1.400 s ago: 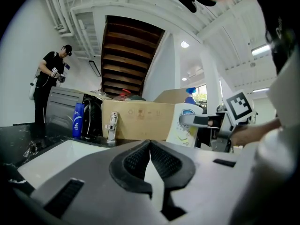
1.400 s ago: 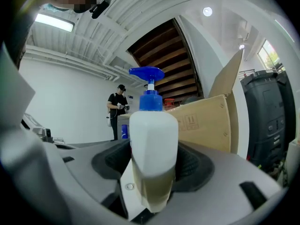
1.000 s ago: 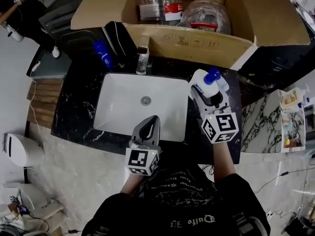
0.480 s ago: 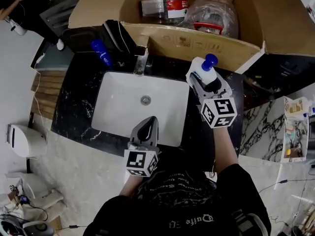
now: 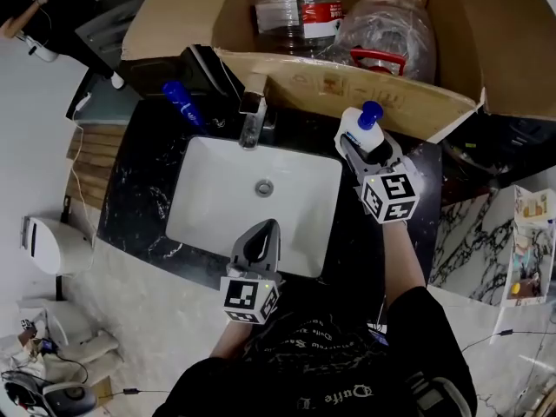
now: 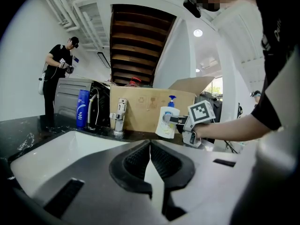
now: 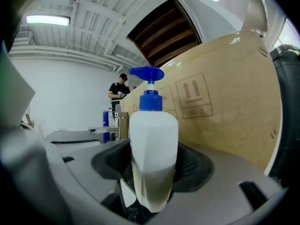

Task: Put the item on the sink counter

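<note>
The left gripper's [image 6: 150, 149] jaws are pressed together on nothing. Between the right gripper's [image 7: 152, 172] widely spread jaws, pinched across its lower body, the white plastic pump bottle with a blue pump head [image 7: 153, 139] stands upright: stiff, smooth, probably slippery, part-filled so likely light, best held low on its broad sides. Beneath the jaws lies the black marbled tabletop [image 5: 347, 224], a brown cardboard box [image 7: 220, 102] just beyond.
</note>
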Motion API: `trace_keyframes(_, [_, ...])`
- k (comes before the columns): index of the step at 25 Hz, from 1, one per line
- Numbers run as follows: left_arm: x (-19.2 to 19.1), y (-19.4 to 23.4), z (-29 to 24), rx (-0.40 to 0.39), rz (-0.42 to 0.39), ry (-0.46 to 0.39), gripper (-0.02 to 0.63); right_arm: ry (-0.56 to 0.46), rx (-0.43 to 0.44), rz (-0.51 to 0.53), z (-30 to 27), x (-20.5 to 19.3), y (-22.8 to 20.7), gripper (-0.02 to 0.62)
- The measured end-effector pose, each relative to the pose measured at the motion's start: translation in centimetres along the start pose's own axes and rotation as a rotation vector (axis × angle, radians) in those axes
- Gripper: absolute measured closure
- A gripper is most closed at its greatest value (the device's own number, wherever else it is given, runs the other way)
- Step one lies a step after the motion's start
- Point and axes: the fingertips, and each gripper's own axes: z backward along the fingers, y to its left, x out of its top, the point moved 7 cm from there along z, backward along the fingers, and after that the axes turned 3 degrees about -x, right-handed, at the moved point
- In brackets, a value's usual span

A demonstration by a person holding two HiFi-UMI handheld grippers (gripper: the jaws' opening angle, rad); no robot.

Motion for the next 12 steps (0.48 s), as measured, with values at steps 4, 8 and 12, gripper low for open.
trace_keyframes(4, [-0.3, 0.0, -1.0, -0.011, -0.011, 0.019, 0.6, 0.024, 0.013, -0.003, -0.8, -1.4, -0.9, 0.329])
trace_keyframes(8, [-0.4, -0.2, -1.9, -0.024, -0.041, 0.036, 0.599, 0.019, 0.031, 0.022, -1.4, -1.7, -1.2, 0.329])
trace_keyframes(12, [-0.5, -0.4, -2.3, -0.042, -0.058, 0.046, 0.598, 0.003, 0.069, 0.056, -1.7, -1.8, -1.3, 0.328])
